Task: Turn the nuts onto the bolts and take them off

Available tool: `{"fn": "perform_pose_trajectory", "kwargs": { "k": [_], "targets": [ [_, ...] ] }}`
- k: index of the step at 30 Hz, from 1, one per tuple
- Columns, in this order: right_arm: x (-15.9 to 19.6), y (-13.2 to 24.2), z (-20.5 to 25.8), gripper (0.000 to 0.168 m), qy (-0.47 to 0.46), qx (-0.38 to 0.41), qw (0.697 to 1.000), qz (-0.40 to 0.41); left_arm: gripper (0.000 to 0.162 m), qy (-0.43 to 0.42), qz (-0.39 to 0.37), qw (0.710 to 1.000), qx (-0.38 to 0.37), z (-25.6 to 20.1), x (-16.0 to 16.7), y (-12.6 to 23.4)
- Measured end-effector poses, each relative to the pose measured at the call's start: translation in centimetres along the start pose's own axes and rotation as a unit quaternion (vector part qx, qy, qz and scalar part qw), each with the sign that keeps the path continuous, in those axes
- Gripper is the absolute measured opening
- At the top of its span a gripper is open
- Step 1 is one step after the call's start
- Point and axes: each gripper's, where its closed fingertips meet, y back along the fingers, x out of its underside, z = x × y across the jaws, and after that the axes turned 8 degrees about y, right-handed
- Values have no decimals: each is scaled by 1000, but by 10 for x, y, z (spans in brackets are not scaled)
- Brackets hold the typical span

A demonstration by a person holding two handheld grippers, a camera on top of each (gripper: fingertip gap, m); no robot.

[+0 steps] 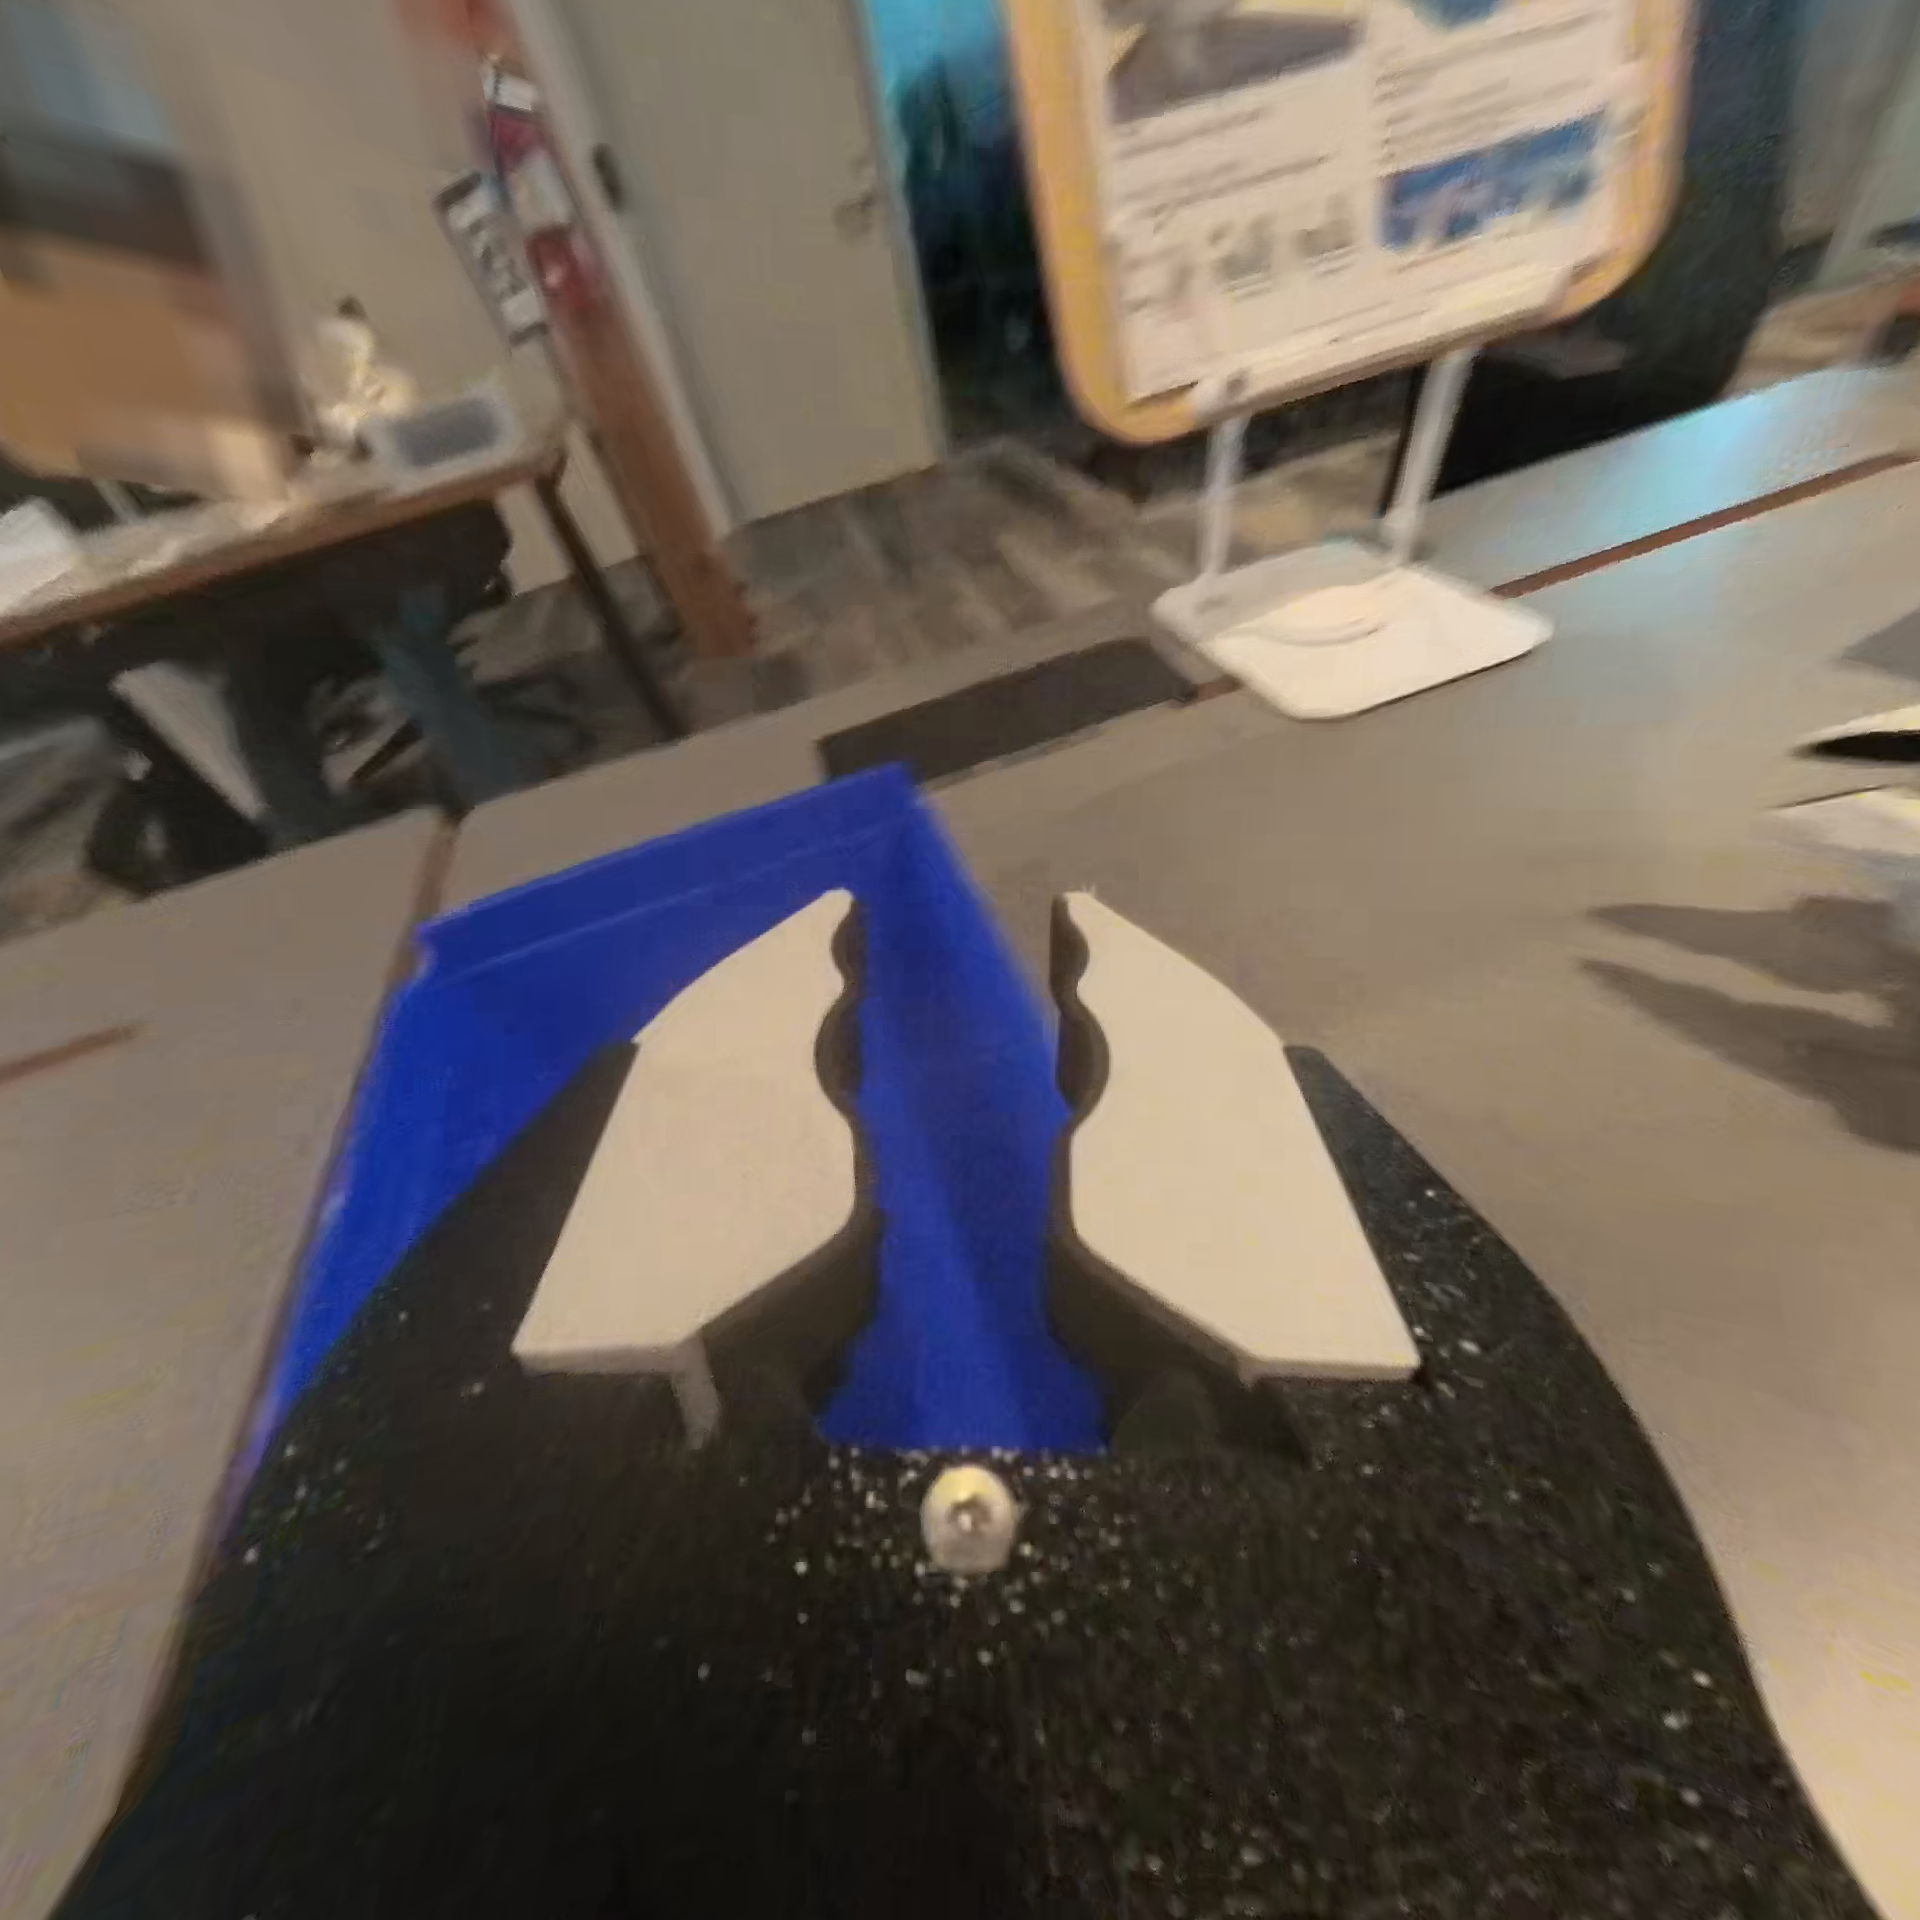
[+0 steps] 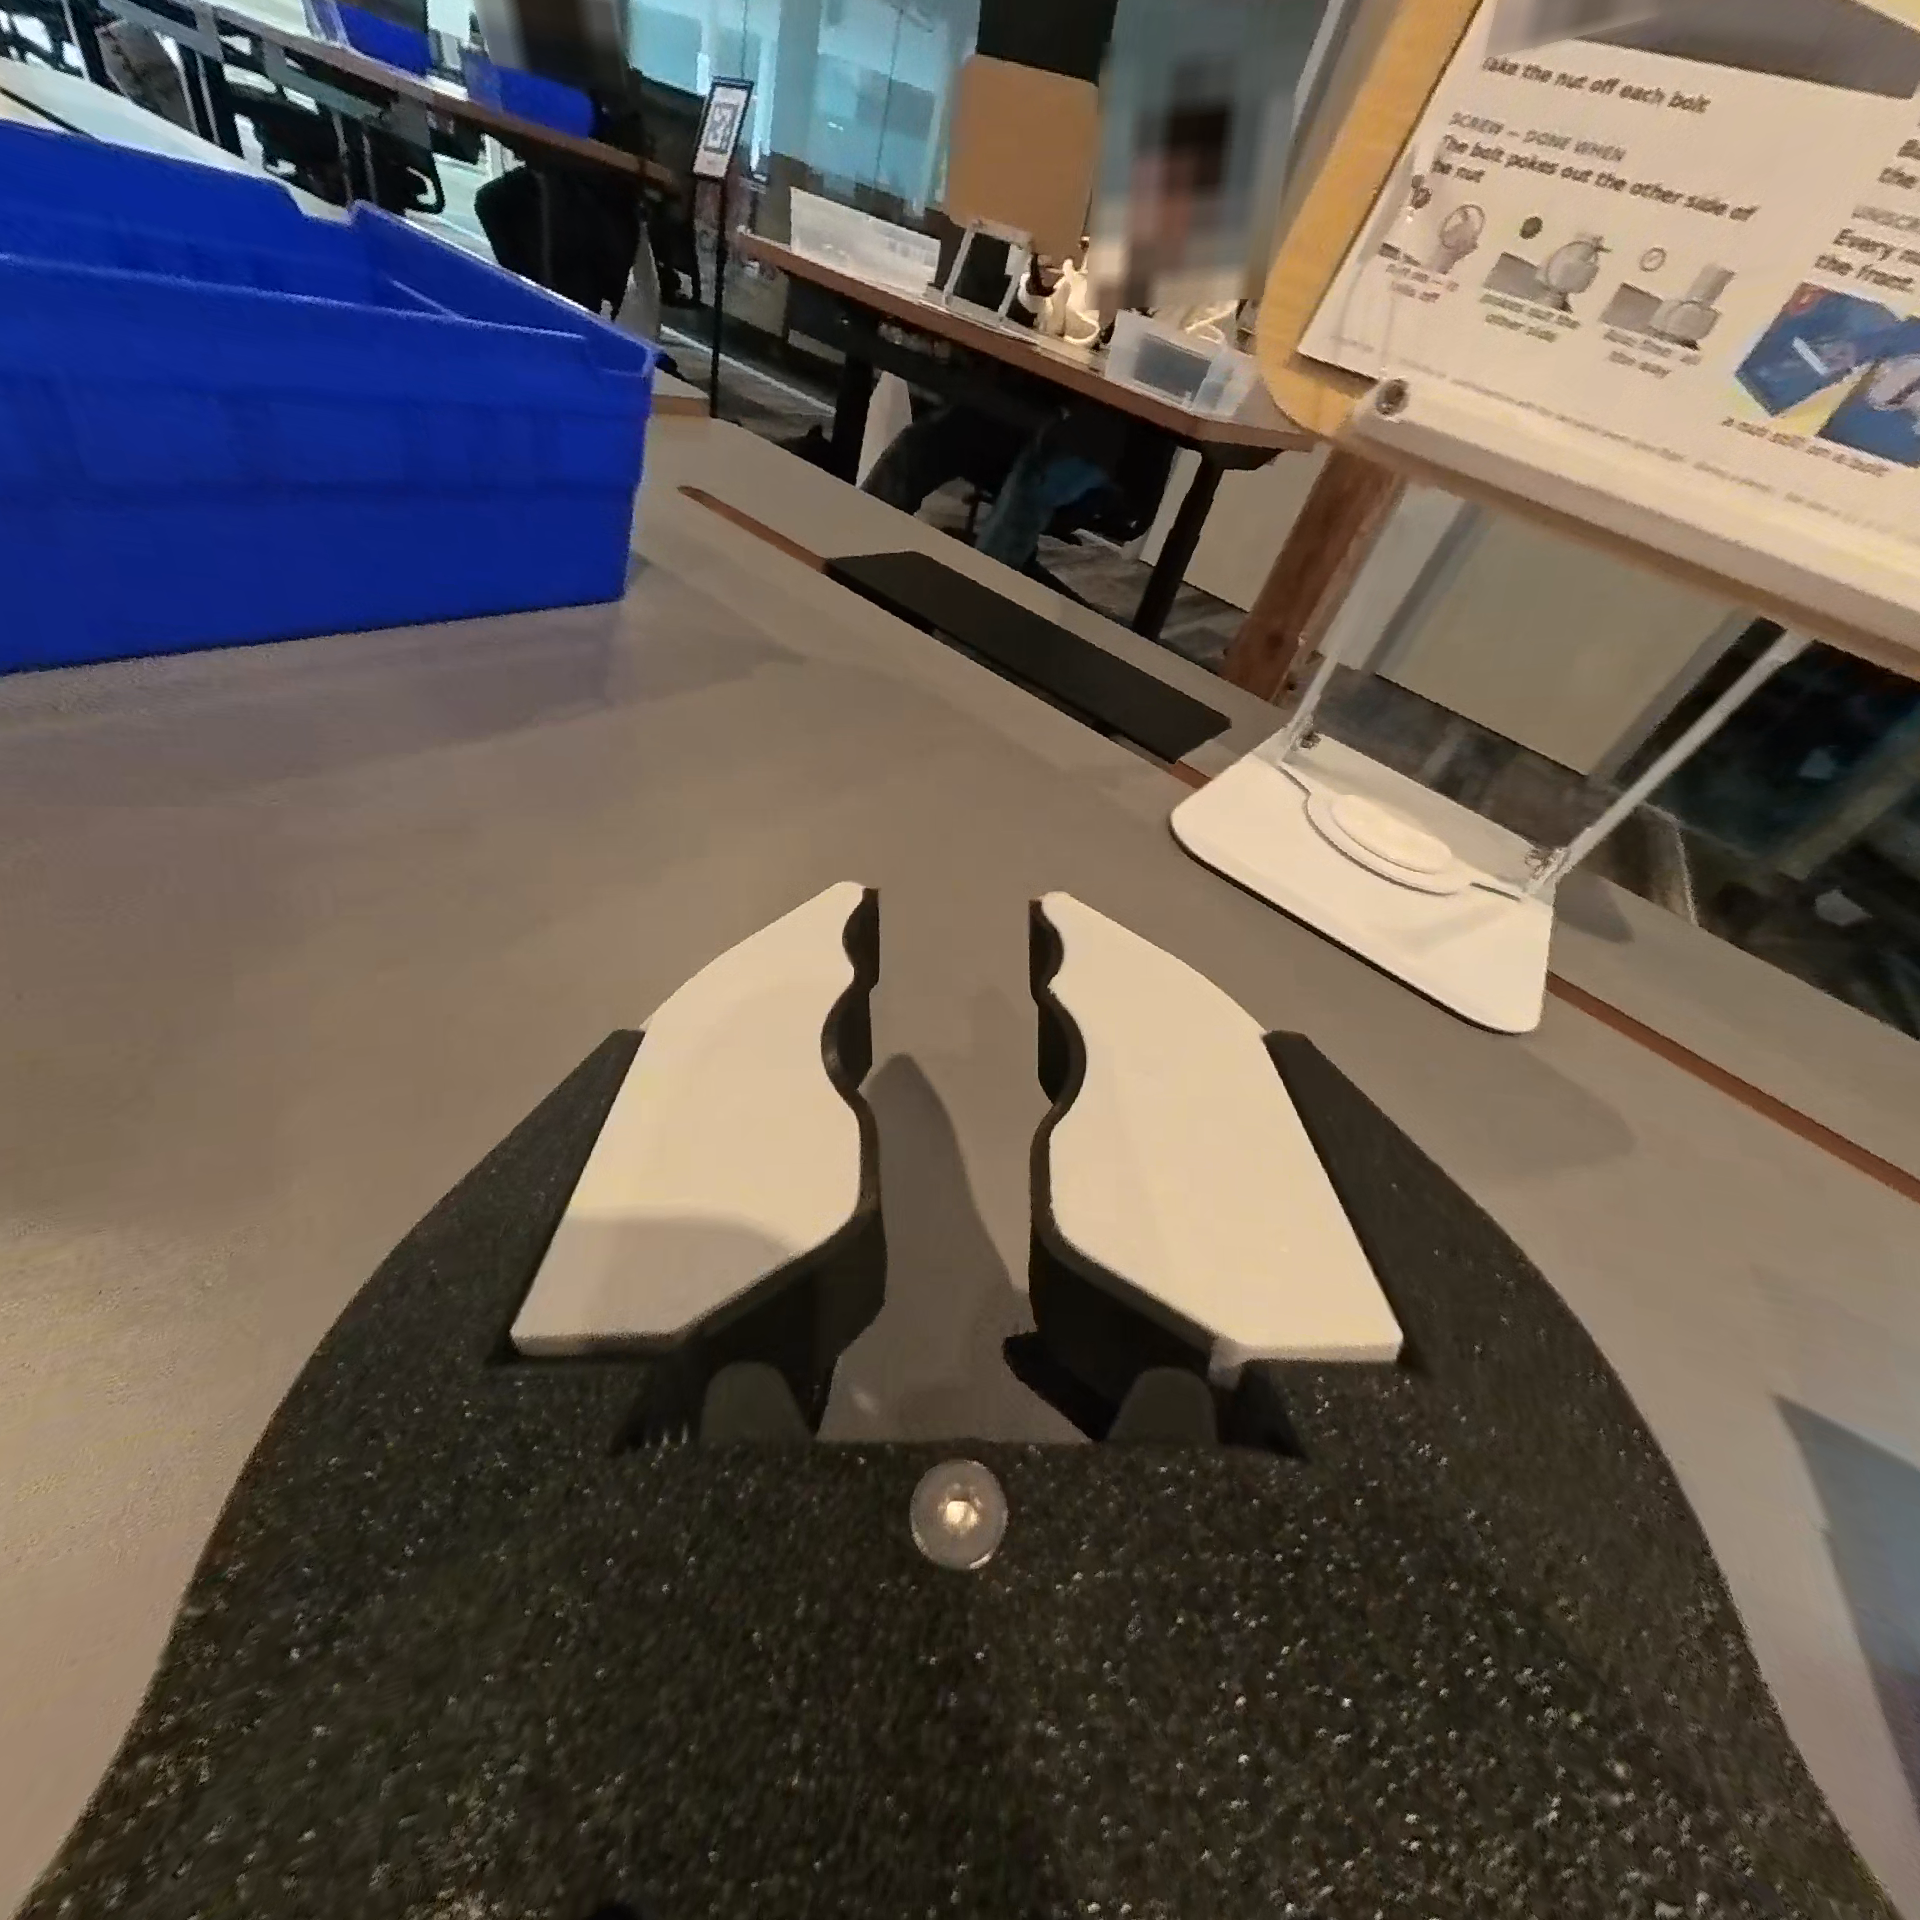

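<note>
Left wrist view: the left tongs (image 1: 956, 925) hang released over the blue bin (image 1: 665, 966), whose wall runs up toward 12 o'clock; motion blur hides any nuts or bolts, so a blind reach could strike the wall

Right wrist view: the right tongs (image 2: 954, 914) are released above bare table (image 2: 364, 883), the bin at 10 o'clock, sign stand (image 2: 1382, 883) at 2 o'clock, easily knocked
</note>
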Motion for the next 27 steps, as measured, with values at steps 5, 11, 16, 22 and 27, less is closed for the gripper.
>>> {"fn": "perform_pose_trajectory", "kwargs": {
  "k": [5, 11, 16, 22, 27],
  "targets": [
    [0, -2, 6, 26, 24, -7, 1000, 7, 41, 4, 151, 988, 20, 52, 52, -38],
    [-1, -1, 4, 26, 13, -5, 1000, 0, 45, -37, 303, 952, -20, 87, 112, -71],
    [-1, -1, 4, 25, 9, -9, 1000, -2, 49, -49, 374, 925, -42, 99, 136, -79],
    [-2, -1, 6, 25, 9, -13, 1000, -5, 27, -49, 389, 919, -46, 104, 147, -93],
    [-2, -1, 6, 24, 12, -13, 1000, -4, 18, -65, 379, 921, -60, 108, 132, -92]
  ]
}}
